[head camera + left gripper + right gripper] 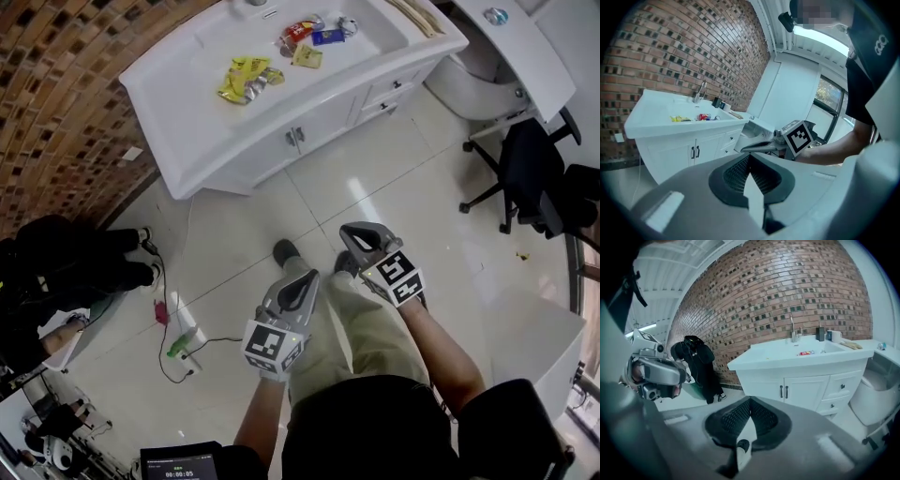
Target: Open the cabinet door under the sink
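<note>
The right gripper (pixel 750 399), jaws together and empty, faces the closed cabinet doors (pixel 801 388) under the sink (pixel 787 363), well apart.

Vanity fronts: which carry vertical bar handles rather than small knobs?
The two doors, handles side by side at their meeting edge; the drawers to their right have knobs.

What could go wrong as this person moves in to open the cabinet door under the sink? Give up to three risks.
1. The two door handles sit close side by side, so a gripper may hook both or the wrong one.
2. The left gripper and right gripper are both shut; unless one opens first, it may just bump the door.
3. A cable and power strip lie on the floor to the person's left, a possible trip hazard.
</note>
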Tool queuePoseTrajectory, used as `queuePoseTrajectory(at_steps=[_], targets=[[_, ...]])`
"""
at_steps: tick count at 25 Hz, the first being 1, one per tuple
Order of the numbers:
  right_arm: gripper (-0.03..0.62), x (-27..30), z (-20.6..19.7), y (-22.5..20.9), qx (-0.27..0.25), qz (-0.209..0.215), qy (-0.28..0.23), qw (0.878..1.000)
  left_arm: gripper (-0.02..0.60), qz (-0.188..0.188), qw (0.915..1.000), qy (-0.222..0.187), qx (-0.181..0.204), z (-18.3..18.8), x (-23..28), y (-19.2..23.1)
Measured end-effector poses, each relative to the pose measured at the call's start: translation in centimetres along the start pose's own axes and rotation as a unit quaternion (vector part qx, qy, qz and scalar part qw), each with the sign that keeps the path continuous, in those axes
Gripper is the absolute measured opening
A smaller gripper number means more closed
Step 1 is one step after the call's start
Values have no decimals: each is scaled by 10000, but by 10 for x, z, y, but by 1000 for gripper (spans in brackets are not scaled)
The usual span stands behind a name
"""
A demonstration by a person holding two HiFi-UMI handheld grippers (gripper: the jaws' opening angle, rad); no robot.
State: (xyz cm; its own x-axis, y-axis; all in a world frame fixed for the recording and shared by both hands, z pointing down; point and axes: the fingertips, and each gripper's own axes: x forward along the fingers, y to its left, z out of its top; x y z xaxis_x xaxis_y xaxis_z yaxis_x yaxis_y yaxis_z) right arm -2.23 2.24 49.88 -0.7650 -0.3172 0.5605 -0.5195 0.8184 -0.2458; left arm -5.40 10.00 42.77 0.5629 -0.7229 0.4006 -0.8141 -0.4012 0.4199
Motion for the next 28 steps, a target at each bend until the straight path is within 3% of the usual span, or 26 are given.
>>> queuePoseTrajectory(at_steps=[21, 28], targets=[[-11, 114, -59, -61, -93, -78, 184, 9998, 15, -405, 9984, 383, 110, -41, 58, 81], [-11, 143, -73, -80, 120, -32, 292, 9995, 15, -483, 9977, 443, 171, -36, 64, 106]])
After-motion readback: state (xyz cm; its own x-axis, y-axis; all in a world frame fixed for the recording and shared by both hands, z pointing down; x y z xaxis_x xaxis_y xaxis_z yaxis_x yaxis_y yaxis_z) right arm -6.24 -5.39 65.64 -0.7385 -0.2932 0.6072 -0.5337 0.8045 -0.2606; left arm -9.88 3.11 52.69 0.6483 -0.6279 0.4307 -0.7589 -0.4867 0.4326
